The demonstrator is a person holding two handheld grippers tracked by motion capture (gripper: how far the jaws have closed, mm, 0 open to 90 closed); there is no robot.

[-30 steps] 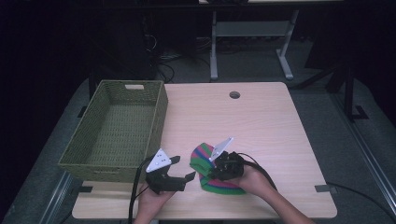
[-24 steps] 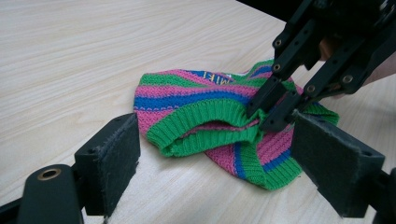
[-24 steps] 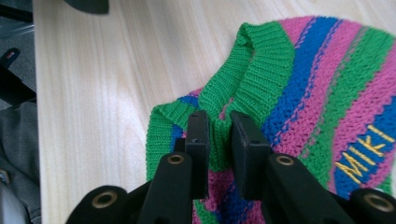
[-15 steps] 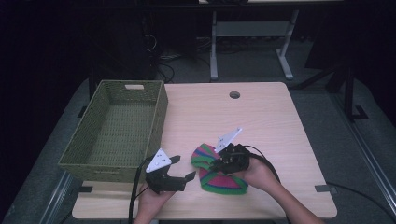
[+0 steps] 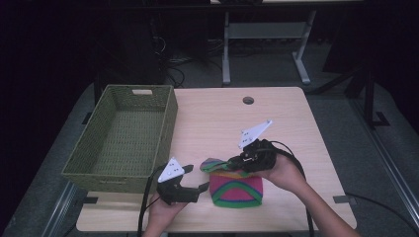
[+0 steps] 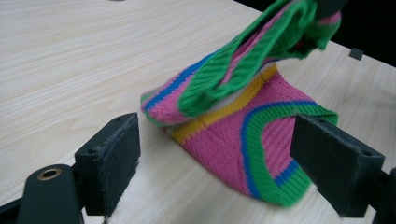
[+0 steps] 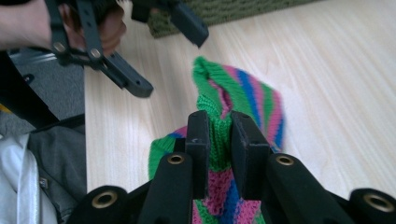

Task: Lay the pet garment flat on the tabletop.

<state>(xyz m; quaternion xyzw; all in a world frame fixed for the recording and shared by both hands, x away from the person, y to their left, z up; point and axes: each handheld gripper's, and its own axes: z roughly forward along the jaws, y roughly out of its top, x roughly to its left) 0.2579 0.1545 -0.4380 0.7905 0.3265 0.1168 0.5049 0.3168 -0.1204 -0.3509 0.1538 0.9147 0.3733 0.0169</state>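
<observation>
Your right gripper (image 7: 219, 140) has its jaws clamped on the green ribbed edge of the knit hat (image 5: 236, 187), and that edge hangs off the table (image 5: 217, 118) while the rest of the hat lies flat on the wood near the front edge. The hat sits between your two hands, with its lifted edge pointing toward the basket (image 5: 126, 138) side. Your left gripper (image 6: 215, 163) rests low at the table with its jaws wide apart and nothing between the pads; seen along them, the hat lies straight ahead, its striped body just beyond the tips. The left hand is the nearer free one, so a second grip would likely go on the lower edge facing it. The basket stands well to the left, empty, beyond your left hand.
</observation>
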